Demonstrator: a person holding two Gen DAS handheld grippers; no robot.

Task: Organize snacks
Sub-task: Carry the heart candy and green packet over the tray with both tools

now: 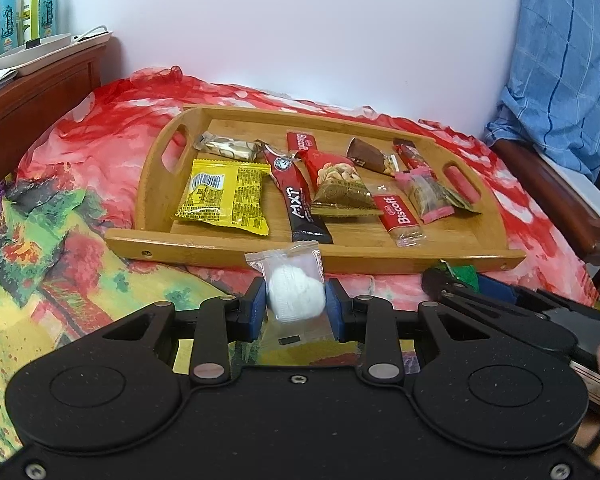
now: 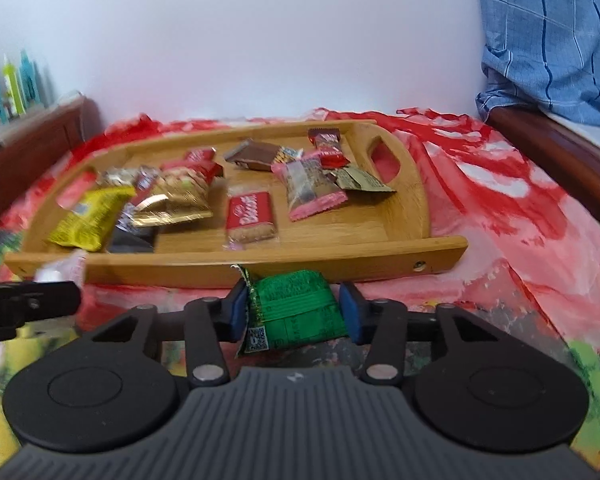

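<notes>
On the bed, over a red and pink floral cloth (image 1: 112, 128), sits a shallow bamboo tray with cut-out handles (image 1: 316, 250), already loaded with snacks: a yellow crinkled packet (image 1: 224, 196) at its left end, a long red-and-black sachet (image 1: 298, 204) next to it, a red and gold bag of nuts (image 1: 336, 184) in the middle, a red Biscoff biscuit wrapper (image 1: 400, 216) near the front rim, and a pink-edged clear bar wrapper (image 1: 426, 194) toward the right handle. Just in front of the tray's near rim, the left gripper (image 1: 296, 300) is clamped narrowly on a clear plastic sachet with a white round sweet inside (image 1: 294, 286), its blue pads pressing both sides of the white lump, so the packet stands upright above the cloth. To its right, the right gripper (image 2: 296, 310) sits lower at the same rim with a green foil snack packet (image 2: 294, 310) between its blue pads; the left pad touches the foil, while the right pad seems to stand a sliver clear, so I cannot tell whether it truly grips. A blue checked cloth (image 2: 556, 40) hangs at the far right.
</notes>
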